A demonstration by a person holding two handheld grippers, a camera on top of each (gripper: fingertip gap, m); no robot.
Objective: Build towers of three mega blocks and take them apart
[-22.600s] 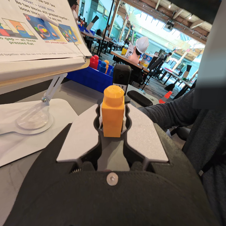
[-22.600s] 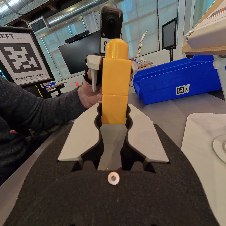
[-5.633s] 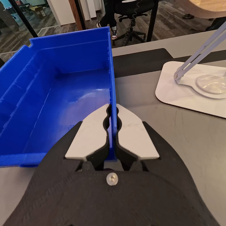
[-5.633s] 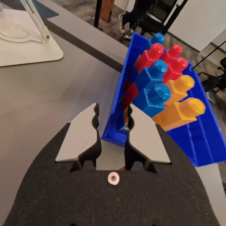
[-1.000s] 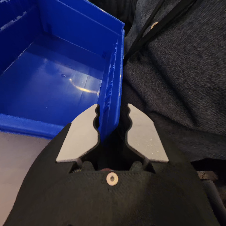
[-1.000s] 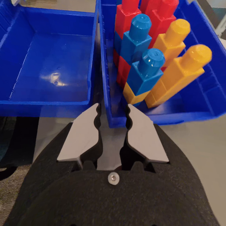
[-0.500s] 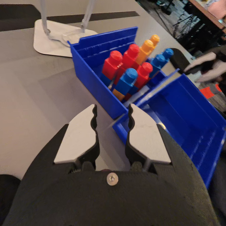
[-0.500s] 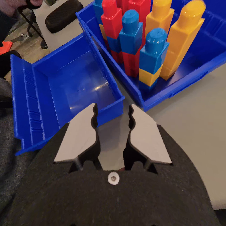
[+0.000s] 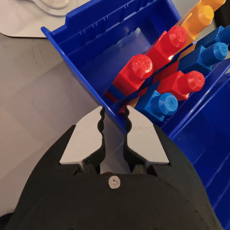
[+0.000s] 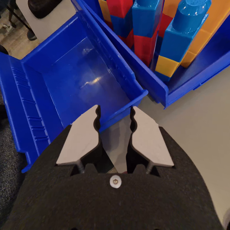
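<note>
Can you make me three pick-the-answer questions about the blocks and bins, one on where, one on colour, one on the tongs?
1. Where are the block towers?
A. in the right-hand blue bin
B. on the bare table
C. in the left-hand blue bin

2. The nearest tower in the right wrist view has a blue top block. What colour is the block under it?
A. red
B. green
C. yellow

3. What do the right tongs hold?
A. a red block
B. nothing, they are open
C. a bin wall

Answers:
1 A: the towers stand inside that bin, while the other bin holds none.
2 C: a yellow block sits just below the blue one.
3 B: a clear gap shows between the fingers.
</note>
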